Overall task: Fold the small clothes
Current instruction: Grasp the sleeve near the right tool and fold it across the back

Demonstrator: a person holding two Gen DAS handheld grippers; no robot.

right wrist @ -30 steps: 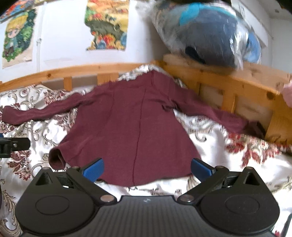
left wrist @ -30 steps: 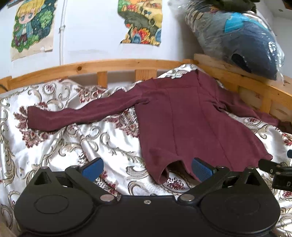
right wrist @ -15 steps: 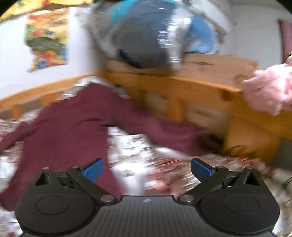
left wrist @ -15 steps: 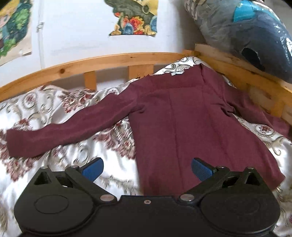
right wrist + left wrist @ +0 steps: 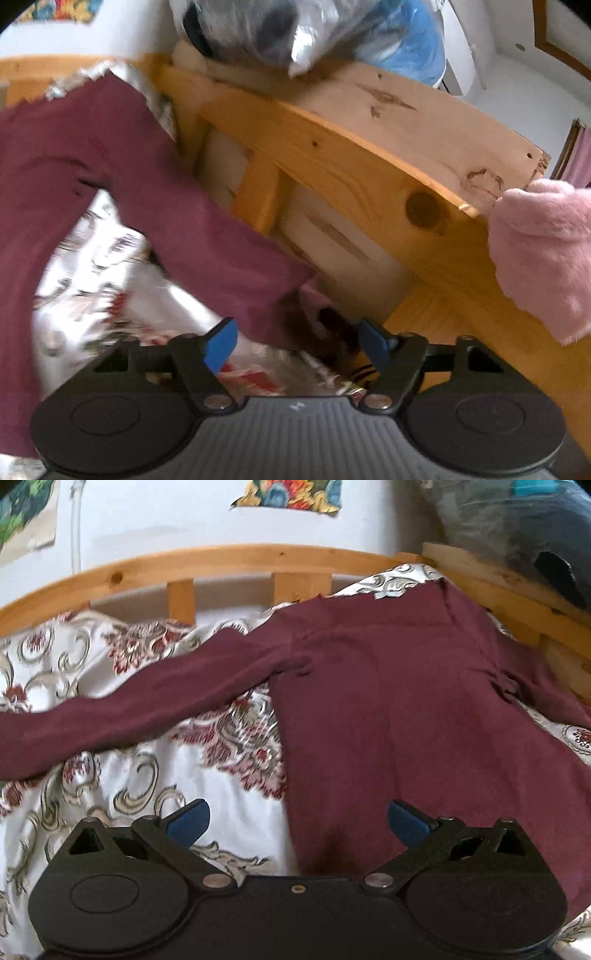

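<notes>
A maroon long-sleeved top (image 5: 388, 701) lies spread flat on the patterned bedspread (image 5: 147, 775), its left sleeve (image 5: 129, 709) stretched out to the left. My left gripper (image 5: 297, 819) hangs open over the top's lower left edge, nothing between its blue pads. In the right wrist view the top's right sleeve (image 5: 207, 236) runs down to its cuff (image 5: 310, 306) beside the wooden bed frame. My right gripper (image 5: 297, 343) sits at that cuff, its jaws closing with the cuff end between them; the pads do not press on it.
A wooden bed rail (image 5: 221, 559) curves along the back, and a wooden side board (image 5: 369, 147) stands close on the right. A plastic-wrapped dark bundle (image 5: 517, 528) rests on the rail. A pink fluffy cloth (image 5: 543, 258) hangs over the board at the right.
My left gripper moved forward over the top's lower edge. My right gripper swung right along the right sleeve to its cuff, and its jaws narrowed.
</notes>
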